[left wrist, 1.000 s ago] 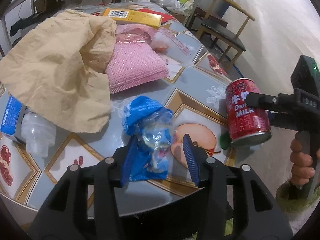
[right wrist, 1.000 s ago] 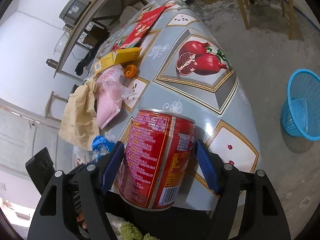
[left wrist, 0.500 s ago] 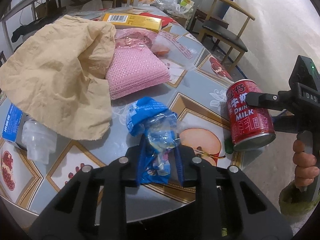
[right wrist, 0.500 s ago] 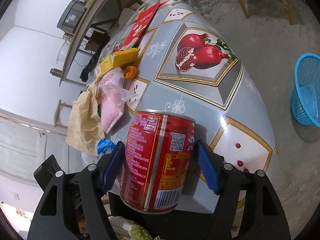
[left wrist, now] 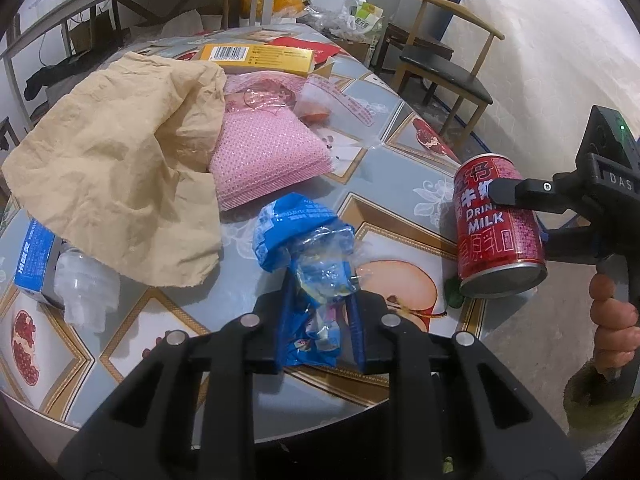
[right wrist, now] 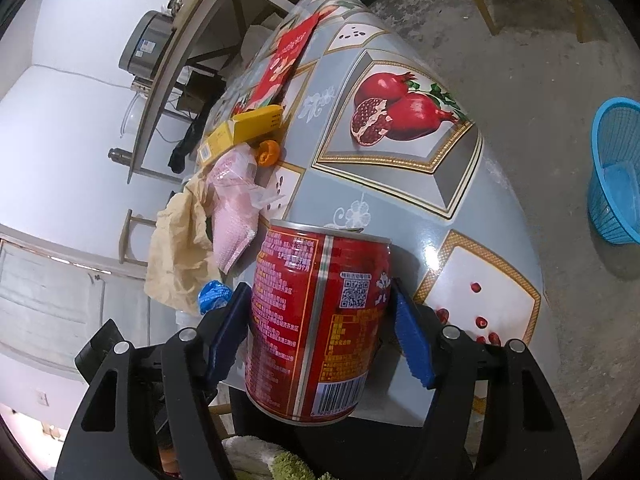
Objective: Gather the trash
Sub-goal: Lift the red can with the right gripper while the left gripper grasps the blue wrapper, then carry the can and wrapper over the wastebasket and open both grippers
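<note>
A crumpled blue plastic wrapper [left wrist: 296, 232] lies on the fruit-patterned table [left wrist: 400, 184] near its front edge. My left gripper [left wrist: 320, 300] is shut on the wrapper's near end, its blue pads pinching the crinkled film. To the right, a red milk-drink can [left wrist: 496, 232] hangs tilted above the table's edge, its base showing. In the right wrist view the can [right wrist: 312, 340] fills the space between the blue pads, and my right gripper [right wrist: 320, 316] is shut on it. A hand holds that gripper's handle. The wrapper [right wrist: 214, 296] shows small behind the left finger.
A tan paper bag [left wrist: 116, 168], a pink mesh packet [left wrist: 264, 156], a yellow box [left wrist: 260, 58] and a clear plastic cup [left wrist: 86, 284] crowd the table's left and back. A wooden chair [left wrist: 444, 68] stands beyond. A blue basket [right wrist: 618, 172] sits on the floor at right.
My left jaws have closed from either side of the blue wrapper onto it, squeezing it narrower. The right gripper keeps its hold on the can, which has rolled slightly.
</note>
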